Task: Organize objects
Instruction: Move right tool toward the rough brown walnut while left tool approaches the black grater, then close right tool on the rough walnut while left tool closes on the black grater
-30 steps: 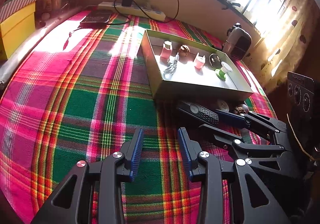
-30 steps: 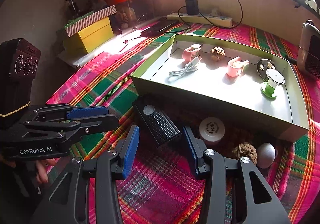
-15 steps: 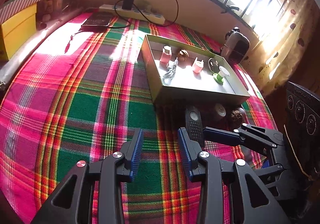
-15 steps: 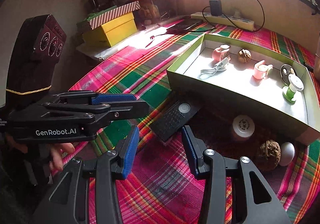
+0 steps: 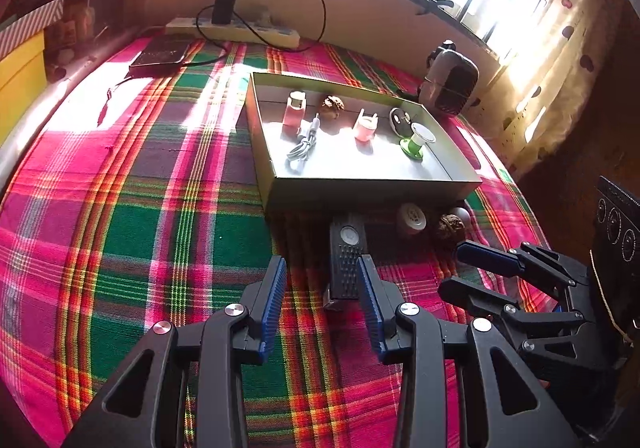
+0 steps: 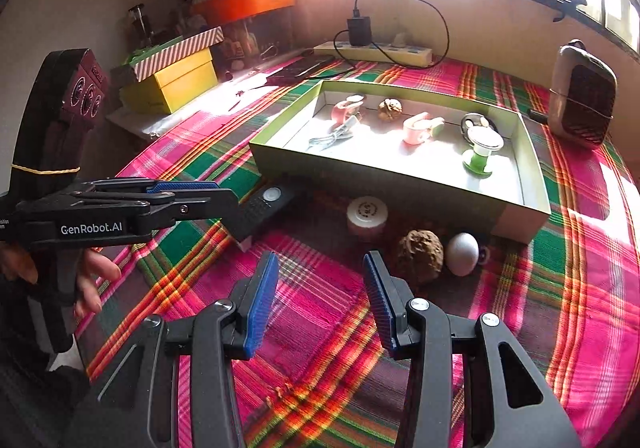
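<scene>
The plaid tablecloth [image 5: 132,216] was woven cloth, matt. The box [image 6: 400,188] looked like dull cardboard, its floor a smooth pale sheen. The remote [image 5: 346,260] was matt black plastic; the walnut [image 6: 420,254] rough, the egg [image 6: 463,253] smooth.

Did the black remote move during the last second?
Yes. The remote turned: it lay along the front wall of the box; now its button end points at it.

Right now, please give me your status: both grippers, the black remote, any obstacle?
Left gripper open, empty. Right gripper open, empty. Black remote flat on cloth before the box, ungrasped. Nothing blocking it.
</scene>
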Action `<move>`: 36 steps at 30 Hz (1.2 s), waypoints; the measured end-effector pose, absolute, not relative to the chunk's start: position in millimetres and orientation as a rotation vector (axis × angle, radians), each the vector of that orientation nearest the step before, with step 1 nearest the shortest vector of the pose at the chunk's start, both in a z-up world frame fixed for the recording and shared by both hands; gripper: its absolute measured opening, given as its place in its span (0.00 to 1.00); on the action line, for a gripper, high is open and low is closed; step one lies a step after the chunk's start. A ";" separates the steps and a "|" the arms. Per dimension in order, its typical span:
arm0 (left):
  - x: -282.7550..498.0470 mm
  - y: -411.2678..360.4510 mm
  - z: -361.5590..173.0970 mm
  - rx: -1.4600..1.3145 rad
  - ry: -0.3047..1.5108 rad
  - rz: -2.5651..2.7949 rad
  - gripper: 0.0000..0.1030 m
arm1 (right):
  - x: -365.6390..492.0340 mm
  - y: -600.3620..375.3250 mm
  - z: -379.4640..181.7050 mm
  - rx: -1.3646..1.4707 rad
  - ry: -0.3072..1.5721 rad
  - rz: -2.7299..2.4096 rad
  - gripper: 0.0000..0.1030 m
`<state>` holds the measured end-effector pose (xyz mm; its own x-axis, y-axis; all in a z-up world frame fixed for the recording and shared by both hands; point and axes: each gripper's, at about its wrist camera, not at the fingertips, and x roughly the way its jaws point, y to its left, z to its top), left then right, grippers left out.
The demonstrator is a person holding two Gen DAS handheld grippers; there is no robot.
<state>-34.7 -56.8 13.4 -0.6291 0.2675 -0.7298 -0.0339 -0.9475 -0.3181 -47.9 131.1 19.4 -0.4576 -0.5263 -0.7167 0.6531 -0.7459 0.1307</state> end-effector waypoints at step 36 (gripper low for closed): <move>-61.9 -21.5 2.0 -1.334 -0.221 2.672 0.36 | -79.8 146.0 5.7 1.108 0.237 -2.346 0.44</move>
<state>-61.9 -21.5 2.0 -0.5944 0.1957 -0.7800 -0.0647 -0.9784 -0.1961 -79.8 146.0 5.7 -0.5233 -0.3878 -0.7588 0.5319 -0.8443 0.0646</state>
